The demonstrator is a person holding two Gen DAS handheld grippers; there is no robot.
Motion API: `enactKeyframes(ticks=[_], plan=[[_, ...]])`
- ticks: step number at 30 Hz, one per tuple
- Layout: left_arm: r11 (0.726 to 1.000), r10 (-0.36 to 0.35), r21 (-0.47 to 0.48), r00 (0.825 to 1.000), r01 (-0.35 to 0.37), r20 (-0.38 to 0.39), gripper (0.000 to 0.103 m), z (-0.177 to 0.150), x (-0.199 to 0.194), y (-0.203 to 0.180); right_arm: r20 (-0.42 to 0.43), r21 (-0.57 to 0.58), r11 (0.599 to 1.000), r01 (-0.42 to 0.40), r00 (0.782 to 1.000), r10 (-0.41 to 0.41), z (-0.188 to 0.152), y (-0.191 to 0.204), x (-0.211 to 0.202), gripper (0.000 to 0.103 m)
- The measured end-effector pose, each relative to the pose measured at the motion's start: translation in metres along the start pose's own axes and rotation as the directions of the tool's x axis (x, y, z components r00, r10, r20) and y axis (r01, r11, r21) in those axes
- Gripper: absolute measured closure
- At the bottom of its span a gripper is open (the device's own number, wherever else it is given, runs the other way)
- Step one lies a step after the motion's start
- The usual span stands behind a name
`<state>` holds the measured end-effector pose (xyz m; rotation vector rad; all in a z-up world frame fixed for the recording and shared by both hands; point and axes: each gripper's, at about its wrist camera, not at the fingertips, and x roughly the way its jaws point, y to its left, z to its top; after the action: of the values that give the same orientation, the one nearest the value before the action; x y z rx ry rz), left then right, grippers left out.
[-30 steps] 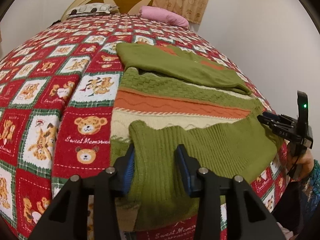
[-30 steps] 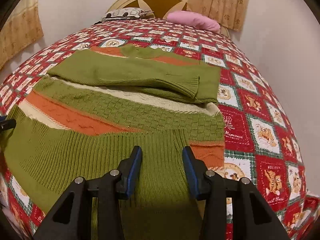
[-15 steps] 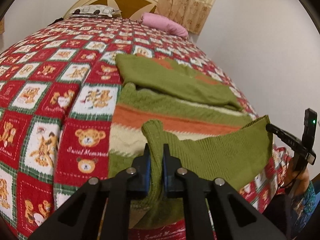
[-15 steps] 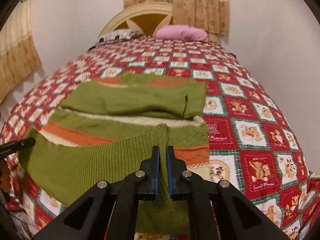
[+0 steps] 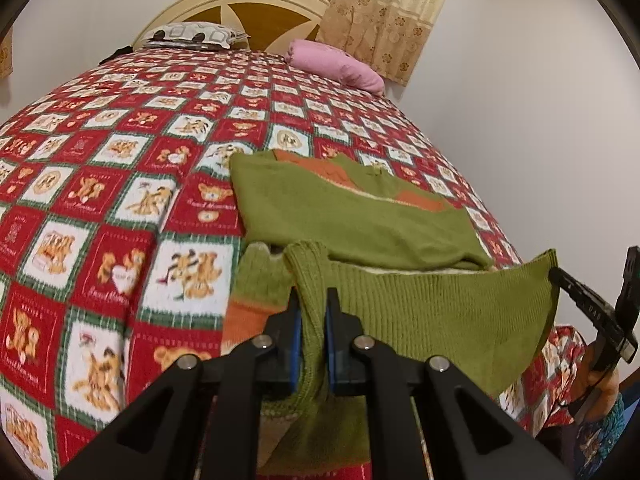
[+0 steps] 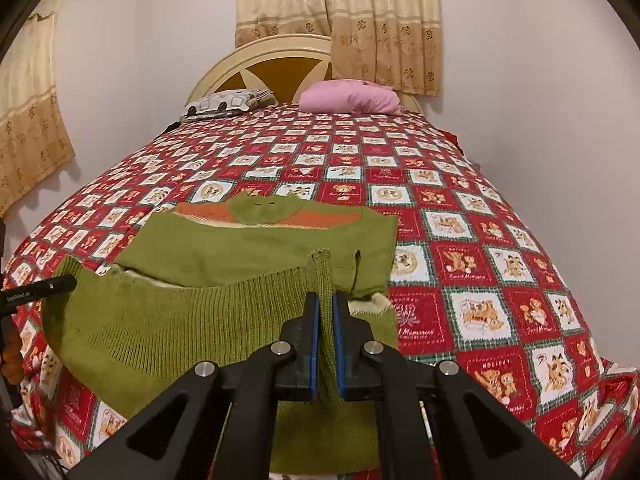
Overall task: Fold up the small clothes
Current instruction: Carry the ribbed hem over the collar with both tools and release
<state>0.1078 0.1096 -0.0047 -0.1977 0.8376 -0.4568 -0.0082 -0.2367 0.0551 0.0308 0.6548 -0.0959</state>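
Knitwear fills the near end of the bed: a green sweater [image 5: 352, 216] with orange and cream bands lies on a red teddy-bear quilt [image 5: 120, 184], its sleeves already folded across the chest. In the left wrist view the left gripper [image 5: 313, 312] has its blue pads [image 5: 296, 340] clamped tight on a bunched corner of the ribbed hem [image 5: 432, 312], at about 6 o'clock in the frame. The hem is lifted off the quilt and stretches as a taut green sheet toward 3 o'clock, where the right gripper [image 5: 560, 276] pinches its other corner (only one black finger tip shows there). In the right wrist view the right gripper [image 6: 325, 316] is likewise closed narrow on a ridge of the rib knit, and the raised hem [image 6: 180, 320] runs off toward 9 o'clock to the left gripper [image 6: 60, 282], beside the person's hand [image 6: 12, 356]. At 12 o'clock, well apart from the sweater, a pink pillow [image 6: 352, 98] and a patterned pillow [image 6: 224, 102] rest against the cream headboard [image 6: 264, 54], with beige curtains [image 6: 360, 20] above.
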Motion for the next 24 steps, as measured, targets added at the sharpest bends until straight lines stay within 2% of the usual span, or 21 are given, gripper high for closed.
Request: enactKeyframes(ticks=[13,24], plan=[[1.0,0.01,0.013,1.0,-0.011,0.023,0.093,0.062,0.041,-0.002,0.022,-0.016,1.0,0.027,0.999,-0.027,0.047,-0.006,0.039,0.097],[1.0,0.024,0.02,1.0,-0.025,0.011,0.093,0.12,0.092,0.003,0.016,-0.061,0.995,0.076,0.997,-0.076,0.095,-0.013,0.113,0.098]])
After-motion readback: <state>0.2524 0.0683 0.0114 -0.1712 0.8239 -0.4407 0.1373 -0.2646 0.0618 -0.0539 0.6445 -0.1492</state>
